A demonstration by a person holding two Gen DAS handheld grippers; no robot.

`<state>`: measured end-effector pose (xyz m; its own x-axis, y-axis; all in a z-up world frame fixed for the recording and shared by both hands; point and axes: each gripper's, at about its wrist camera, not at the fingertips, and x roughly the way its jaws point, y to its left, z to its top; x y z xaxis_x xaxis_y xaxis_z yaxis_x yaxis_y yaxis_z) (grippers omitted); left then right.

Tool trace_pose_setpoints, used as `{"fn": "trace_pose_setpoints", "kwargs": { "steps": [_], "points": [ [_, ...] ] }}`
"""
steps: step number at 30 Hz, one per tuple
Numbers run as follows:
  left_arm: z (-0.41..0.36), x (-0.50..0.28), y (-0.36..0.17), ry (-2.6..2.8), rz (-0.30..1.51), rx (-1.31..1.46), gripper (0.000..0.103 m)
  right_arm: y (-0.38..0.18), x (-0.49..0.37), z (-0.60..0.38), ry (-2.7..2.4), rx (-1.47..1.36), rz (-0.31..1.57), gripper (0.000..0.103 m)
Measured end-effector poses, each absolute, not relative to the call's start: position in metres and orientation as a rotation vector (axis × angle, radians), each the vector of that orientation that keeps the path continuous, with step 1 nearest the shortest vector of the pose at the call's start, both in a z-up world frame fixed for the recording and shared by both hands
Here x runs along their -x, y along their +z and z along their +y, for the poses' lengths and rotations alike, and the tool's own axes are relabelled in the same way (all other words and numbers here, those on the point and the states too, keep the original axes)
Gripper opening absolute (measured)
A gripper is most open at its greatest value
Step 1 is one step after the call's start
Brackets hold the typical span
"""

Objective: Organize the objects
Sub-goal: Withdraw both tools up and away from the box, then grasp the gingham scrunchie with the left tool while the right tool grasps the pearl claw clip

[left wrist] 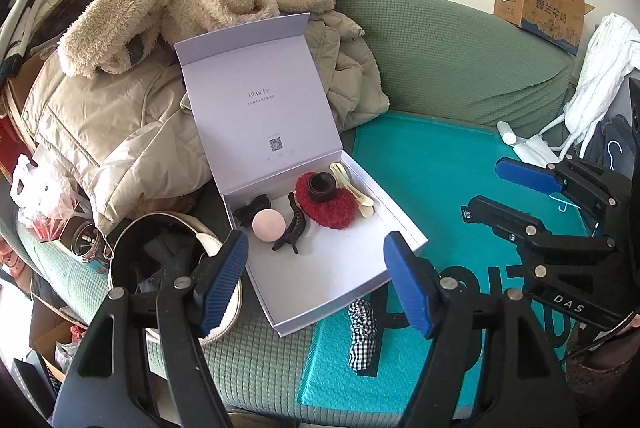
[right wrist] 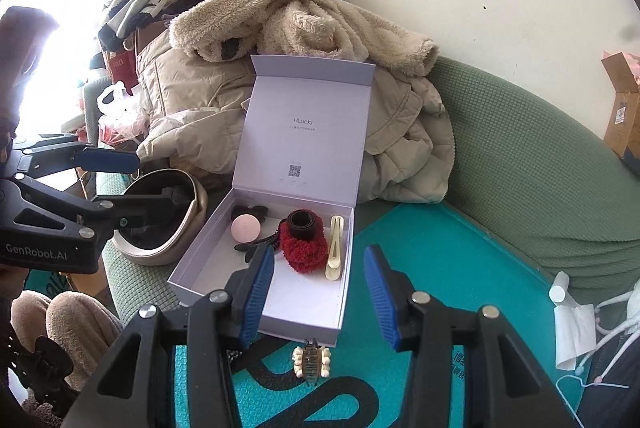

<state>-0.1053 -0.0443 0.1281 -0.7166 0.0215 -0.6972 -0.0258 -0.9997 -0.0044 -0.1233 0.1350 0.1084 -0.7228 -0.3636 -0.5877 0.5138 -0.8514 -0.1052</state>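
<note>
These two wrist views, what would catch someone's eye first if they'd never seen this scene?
Probably the open white box on the teal mat, lid propped up against a heap of beige coats. Inside, a fuzzy red scrunchie stands out, between a pink round compact and cream hair clips. A pearl-trimmed claw clip lies on the mat just in front of the box.

White box, lid upright, lies open on the sofa. Inside: red scrunchie with a black ring on it, cream clips, pink disc, black claw clip. Outside, just beside the box: gingham scrunchie, pearl claw clip.
</note>
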Motion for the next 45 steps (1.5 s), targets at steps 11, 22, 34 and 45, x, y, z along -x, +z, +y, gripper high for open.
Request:
{"fn": "trace_pose_setpoints", "kwargs": {
  "steps": [11, 22, 34, 45],
  "points": [
    [-0.048, 0.051, 0.119, 2.889, -0.014, 1.145, 0.069, 0.106, 0.077, 0.133, -2.524, -0.775, 0.376, 0.047],
    [-0.039, 0.003, 0.095, 2.870, 0.020, 1.191, 0.069, 0.088, 0.049, 0.132, -2.513, -0.821, 0.336, 0.047],
    [-0.031, -0.013, 0.043, 2.807, -0.016, 1.297, 0.070, 0.043, 0.041, 0.138, -2.499, -0.936, 0.305, 0.047],
    [-0.029, 0.004, 0.003, 2.750, -0.063, 1.371, 0.070, 0.009, 0.047, 0.143, -2.500, -0.984, 0.301, 0.047]
  ]
}}
